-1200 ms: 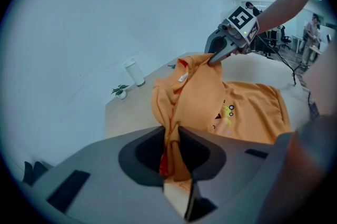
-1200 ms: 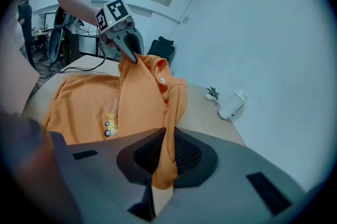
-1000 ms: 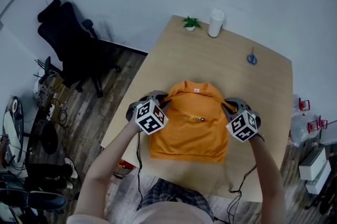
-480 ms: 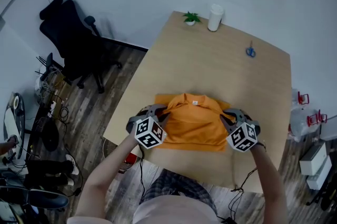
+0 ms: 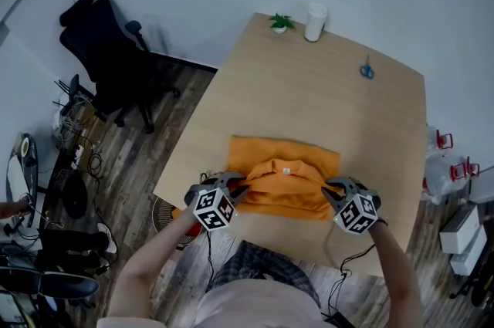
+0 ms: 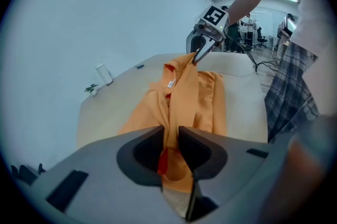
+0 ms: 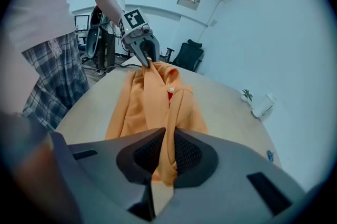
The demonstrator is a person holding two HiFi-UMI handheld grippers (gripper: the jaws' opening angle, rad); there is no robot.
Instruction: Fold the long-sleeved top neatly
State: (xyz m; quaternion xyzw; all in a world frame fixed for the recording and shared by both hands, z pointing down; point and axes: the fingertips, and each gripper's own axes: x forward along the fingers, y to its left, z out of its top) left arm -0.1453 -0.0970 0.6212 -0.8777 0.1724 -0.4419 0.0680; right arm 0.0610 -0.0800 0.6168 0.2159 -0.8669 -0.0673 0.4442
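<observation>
The orange long-sleeved top (image 5: 285, 164) lies on the wooden table (image 5: 309, 87) near its front edge. Its collar half is folded toward me over the lower half. My left gripper (image 5: 241, 186) is shut on the left end of the folded edge. In the left gripper view my left gripper (image 6: 169, 130) has orange cloth (image 6: 184, 91) pinched between its jaws, which have just eased slightly wider. My right gripper (image 5: 328, 191) is shut on the right end, with the top (image 7: 152, 96) clamped in my right gripper (image 7: 167, 133). The fold hangs stretched between both grippers.
A white cup (image 5: 315, 23) and a small plant (image 5: 280, 23) stand at the table's far edge, and blue scissors (image 5: 367, 72) lie at the far right. A black office chair (image 5: 108, 64) stands on the floor to the left. The table's front edge is just under my grippers.
Both grippers have pulled the collar end toward me and lower, so the top's upper half has folded over its lower half. The garment now shows as a shorter, wider band.
</observation>
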